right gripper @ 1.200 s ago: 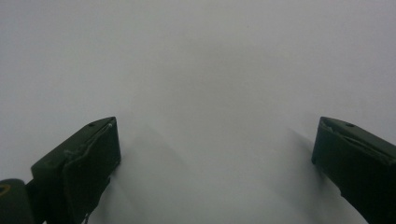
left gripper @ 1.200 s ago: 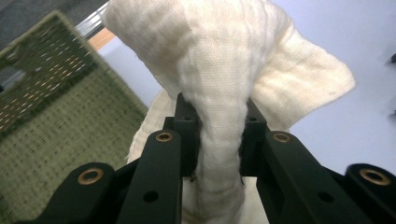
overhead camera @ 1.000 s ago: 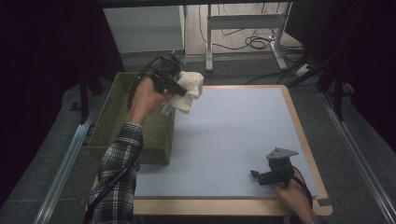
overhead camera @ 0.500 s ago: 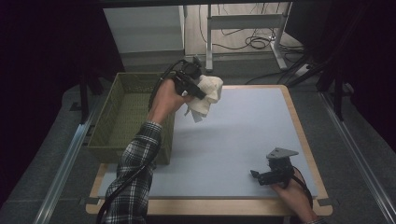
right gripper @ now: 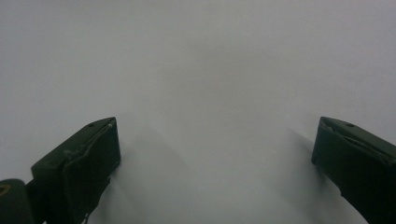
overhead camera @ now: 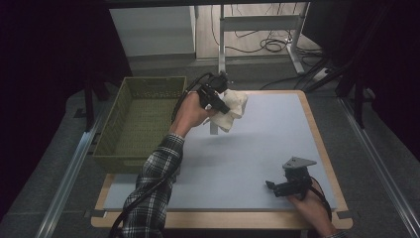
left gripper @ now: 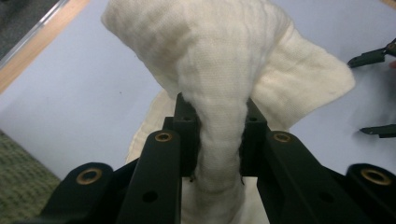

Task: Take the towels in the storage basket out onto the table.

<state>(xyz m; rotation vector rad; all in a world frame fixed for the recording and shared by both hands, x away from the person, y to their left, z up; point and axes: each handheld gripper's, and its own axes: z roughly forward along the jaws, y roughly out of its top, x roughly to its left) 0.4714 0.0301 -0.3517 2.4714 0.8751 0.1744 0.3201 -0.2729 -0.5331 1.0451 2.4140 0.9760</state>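
Pinching a bunched, cream woven cloth, left gripper jaws clenched, right gripper jaws released, smooth grey mat.

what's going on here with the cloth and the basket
A person is working two handheld grippers at a table. The left gripper is shut on a bunched cream cloth and holds it in the air over the pale blue mat, just right of the green basket. The right gripper rests at the near right of the mat, jaws wide open with nothing between them.

The cream cloth runs past the top edge.
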